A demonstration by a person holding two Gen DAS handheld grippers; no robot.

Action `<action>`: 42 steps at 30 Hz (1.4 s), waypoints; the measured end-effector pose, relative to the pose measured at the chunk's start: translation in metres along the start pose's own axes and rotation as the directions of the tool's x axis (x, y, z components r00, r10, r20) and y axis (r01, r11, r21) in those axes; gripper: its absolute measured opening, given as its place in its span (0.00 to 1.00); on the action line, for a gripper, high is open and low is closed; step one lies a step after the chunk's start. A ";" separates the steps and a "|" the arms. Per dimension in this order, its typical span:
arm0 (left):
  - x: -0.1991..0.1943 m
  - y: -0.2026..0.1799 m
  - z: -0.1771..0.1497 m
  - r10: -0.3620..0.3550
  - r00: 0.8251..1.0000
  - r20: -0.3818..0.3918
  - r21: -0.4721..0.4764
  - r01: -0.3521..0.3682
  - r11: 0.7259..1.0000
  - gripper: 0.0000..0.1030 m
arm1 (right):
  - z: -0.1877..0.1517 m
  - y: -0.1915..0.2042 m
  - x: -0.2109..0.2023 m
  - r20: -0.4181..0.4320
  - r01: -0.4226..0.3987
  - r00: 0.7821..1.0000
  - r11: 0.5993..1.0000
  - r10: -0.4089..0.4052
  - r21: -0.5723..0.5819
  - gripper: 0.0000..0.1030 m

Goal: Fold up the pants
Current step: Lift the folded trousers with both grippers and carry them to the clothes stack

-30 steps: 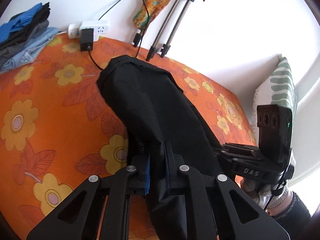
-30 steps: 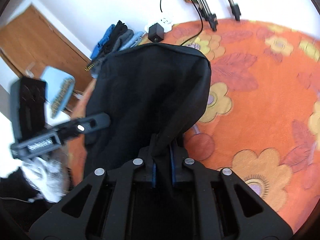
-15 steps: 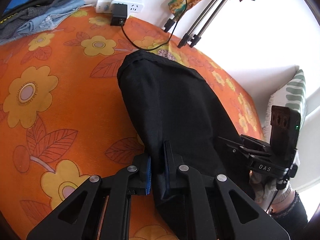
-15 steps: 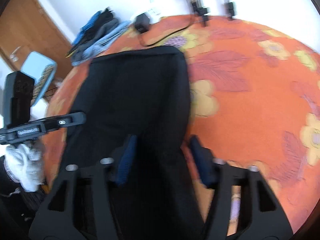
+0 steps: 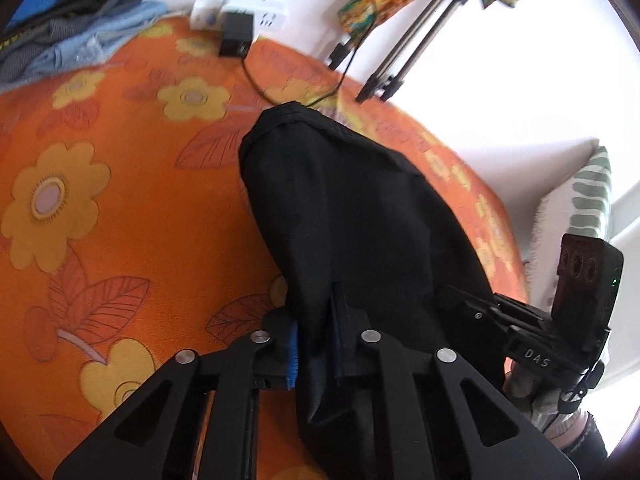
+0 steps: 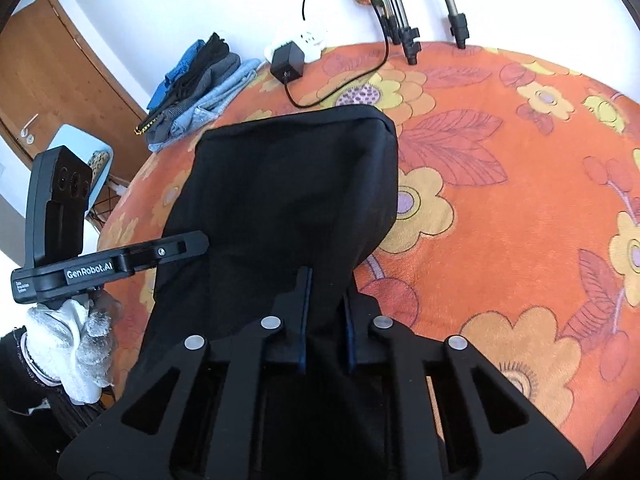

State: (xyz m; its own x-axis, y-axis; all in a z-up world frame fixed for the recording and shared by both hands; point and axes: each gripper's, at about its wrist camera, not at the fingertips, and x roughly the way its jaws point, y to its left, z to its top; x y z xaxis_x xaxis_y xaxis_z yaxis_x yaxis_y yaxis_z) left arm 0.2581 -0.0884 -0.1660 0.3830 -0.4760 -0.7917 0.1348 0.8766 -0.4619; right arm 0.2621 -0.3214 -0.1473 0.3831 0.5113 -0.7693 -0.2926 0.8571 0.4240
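The black pants (image 5: pixel 360 216) lie folded lengthwise on the orange flowered cloth (image 5: pixel 100 208), their far end near the power strip. My left gripper (image 5: pixel 314 320) is shut on the near left edge of the pants. In the right wrist view the pants (image 6: pixel 280 200) spread out ahead, and my right gripper (image 6: pixel 326 300) is shut on their near right edge. The right gripper's body shows in the left wrist view (image 5: pixel 560 320); the left gripper's body shows in the right wrist view (image 6: pixel 100 264).
A white power strip with a black adapter (image 6: pixel 292 56) and its cable lies at the far edge. A pile of folded clothes (image 6: pixel 196 88) sits at the far left. Tripod legs (image 6: pixel 408 24) stand behind the table. A striped cushion (image 5: pixel 588 200) is on the right.
The right gripper was open half a second ago and is now shut on the pants again. Both grippers have drawn the pants' near end back and down; the fabric lies flatter.
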 end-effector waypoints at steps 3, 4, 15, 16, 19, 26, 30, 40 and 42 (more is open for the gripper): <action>-0.015 -0.014 0.000 0.009 0.999 0.034 0.057 -0.011 0.998 0.09 | -0.003 0.015 -0.013 0.023 0.026 0.999 0.999 -0.025 -0.028 0.12; -0.021 -0.017 0.000 0.007 0.999 0.044 0.067 -0.010 0.998 0.09 | -0.005 0.021 -0.017 0.033 0.036 0.999 0.999 -0.035 -0.034 0.12; -0.099 -0.031 0.003 -0.008 0.983 0.184 0.168 -0.024 0.986 0.09 | -0.003 0.083 -0.065 0.165 0.054 0.985 0.997 -0.043 -0.064 0.09; -0.104 -0.031 0.004 -0.007 0.981 0.195 0.174 -0.027 0.984 0.09 | -0.002 0.090 -0.069 0.179 0.042 0.983 0.997 -0.031 -0.059 0.09; -0.124 -0.028 0.007 -0.010 0.974 0.227 0.189 -0.034 0.981 0.08 | 0.002 0.106 -0.073 0.210 0.026 0.978 0.998 -0.013 -0.058 0.07; -0.167 -0.015 0.015 0.000 0.957 0.290 0.210 -0.064 0.976 0.08 | 0.014 0.150 -0.071 0.265 -0.007 0.964 0.997 0.028 -0.078 0.07; -0.187 -0.003 0.027 0.004 0.951 0.310 0.212 -0.073 0.975 0.08 | 0.023 0.167 -0.063 0.292 -0.042 0.954 0.997 0.061 -0.070 0.07; -0.216 0.007 0.078 0.000 0.938 0.346 0.264 -0.098 0.960 0.07 | 0.062 0.178 -0.044 0.370 -0.113 0.922 0.993 0.118 -0.035 0.07; -0.219 0.010 0.091 -0.009 0.935 0.354 0.269 -0.092 0.959 0.07 | 0.074 0.183 -0.044 0.386 -0.115 0.915 0.993 0.119 -0.033 0.07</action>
State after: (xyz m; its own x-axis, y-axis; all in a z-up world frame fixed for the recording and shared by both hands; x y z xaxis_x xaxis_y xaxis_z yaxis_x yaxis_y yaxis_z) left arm 0.2584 0.0313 0.0391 0.6803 -0.4286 -0.5946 0.3395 0.9032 -0.2625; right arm 0.2564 -0.1822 -0.0005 0.6534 0.5943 -0.4689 -0.3640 0.7898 0.4937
